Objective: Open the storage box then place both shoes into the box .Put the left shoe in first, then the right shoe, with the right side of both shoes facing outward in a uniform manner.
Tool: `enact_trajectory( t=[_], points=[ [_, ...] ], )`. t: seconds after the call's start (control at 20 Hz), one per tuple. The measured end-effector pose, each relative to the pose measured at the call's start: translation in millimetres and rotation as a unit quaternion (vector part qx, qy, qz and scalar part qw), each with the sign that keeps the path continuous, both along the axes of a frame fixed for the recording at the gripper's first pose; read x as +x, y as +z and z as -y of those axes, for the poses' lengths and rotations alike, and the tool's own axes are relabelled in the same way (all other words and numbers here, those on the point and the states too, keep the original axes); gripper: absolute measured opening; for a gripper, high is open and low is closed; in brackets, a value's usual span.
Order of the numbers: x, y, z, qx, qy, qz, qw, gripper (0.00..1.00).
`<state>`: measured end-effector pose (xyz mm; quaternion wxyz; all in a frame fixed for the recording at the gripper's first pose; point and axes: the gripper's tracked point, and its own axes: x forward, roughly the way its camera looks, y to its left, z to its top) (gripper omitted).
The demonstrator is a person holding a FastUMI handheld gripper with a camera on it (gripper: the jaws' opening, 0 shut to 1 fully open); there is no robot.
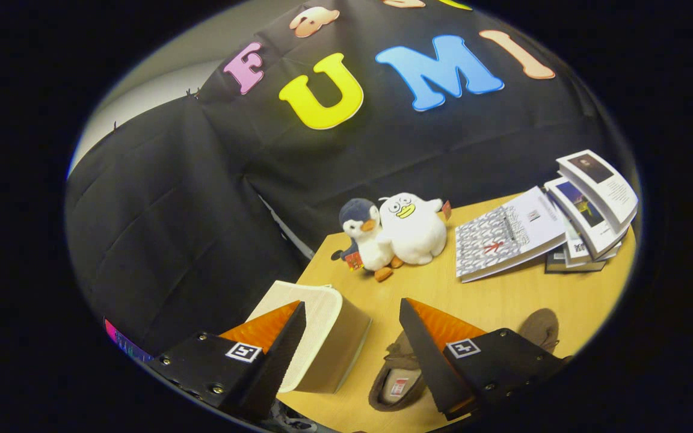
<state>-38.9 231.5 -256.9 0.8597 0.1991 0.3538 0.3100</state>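
A beige fabric storage box (322,337) with its lid down stands on the wooden table (503,294), partly behind my left finger. A brown shoe (396,379) lies beside the box, its opening up, between my fingers and partly under the right one. The toe of a second brown shoe (540,328) shows just beyond the right finger. My gripper (352,316) hangs above the table, open, with nothing between its fingers.
Two plush toys, a dark-capped penguin (363,237) and a white duck (412,228), sit at the table's far edge. A patterned book (506,237) and a stack of booklets (593,207) lie beyond the shoes. Black cloth walls the booth behind.
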Motion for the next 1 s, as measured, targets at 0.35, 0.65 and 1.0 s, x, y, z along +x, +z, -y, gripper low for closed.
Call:
enact_trajectory(
  t=[0.35, 0.65, 1.0],
  points=[
    [-33.1, -46.3, -51.9, 0.056, 0.072, -0.112, 0.99, 0.96],
    [-60.2, -78.1, -84.5, 0.083, 0.117, -0.181, 0.973, 0.94],
    [-73.0, -84.2, -107.5, 0.117, 0.137, -0.217, 0.959, 0.84]
  ],
)
